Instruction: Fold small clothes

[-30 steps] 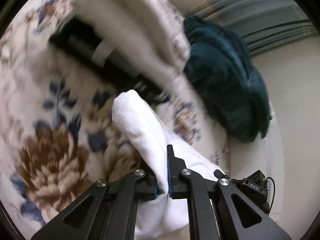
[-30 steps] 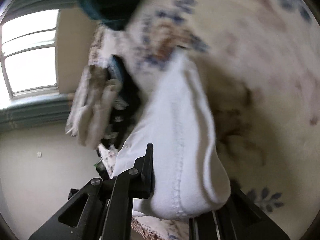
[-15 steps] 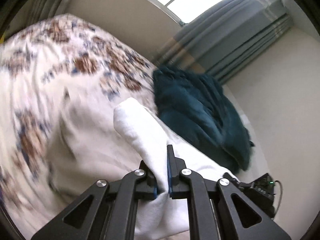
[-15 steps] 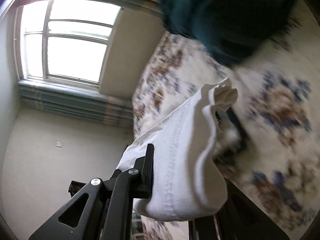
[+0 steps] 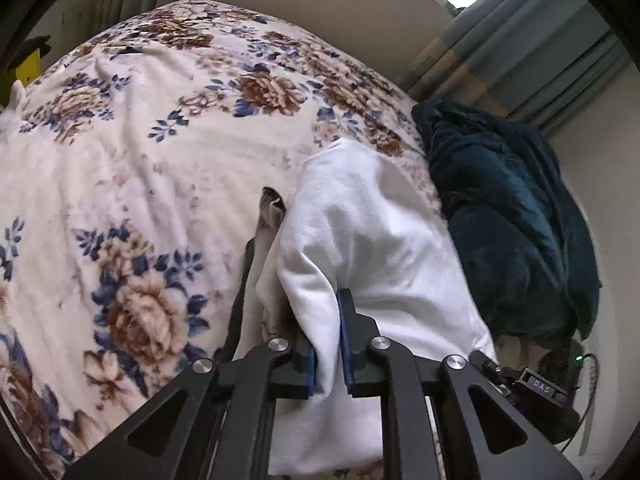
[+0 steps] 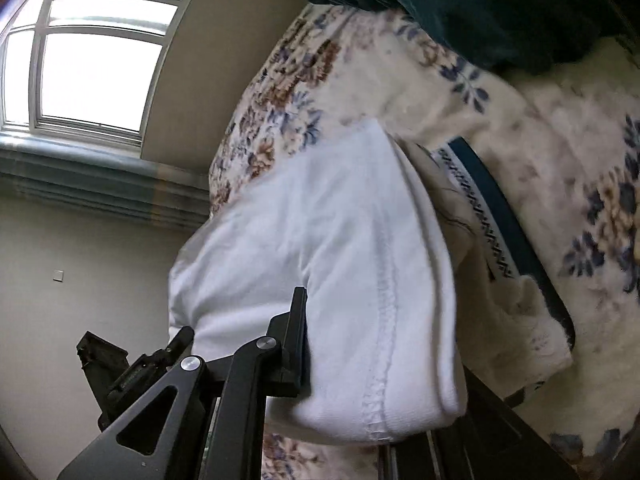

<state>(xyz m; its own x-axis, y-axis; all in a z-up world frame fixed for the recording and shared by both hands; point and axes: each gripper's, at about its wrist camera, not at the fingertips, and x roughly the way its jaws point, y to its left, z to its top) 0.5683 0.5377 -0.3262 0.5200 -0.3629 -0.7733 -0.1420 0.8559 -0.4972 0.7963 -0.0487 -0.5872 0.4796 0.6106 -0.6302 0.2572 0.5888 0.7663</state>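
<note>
Left gripper [image 5: 329, 344]: matte black linkage arms with triangular cut-outs are showing, joined by round silver screws; blue pads are lining the inner faces of the jaws. A small black module lettered "DAS", with a green light and a thin cable, is sitting at its right side.

Right gripper [image 6: 372, 320]: same black arms and silver screws are showing; only one finger is visible.

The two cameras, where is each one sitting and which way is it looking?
Left wrist: rides the left gripper, tilted down over the floral fleece bedspread; its jaws are opening around the white cotton garment.
Right wrist: rides the right gripper, facing the window; one finger shows.
Shared: garment, bedspread, dark teal plush blanket.
</note>
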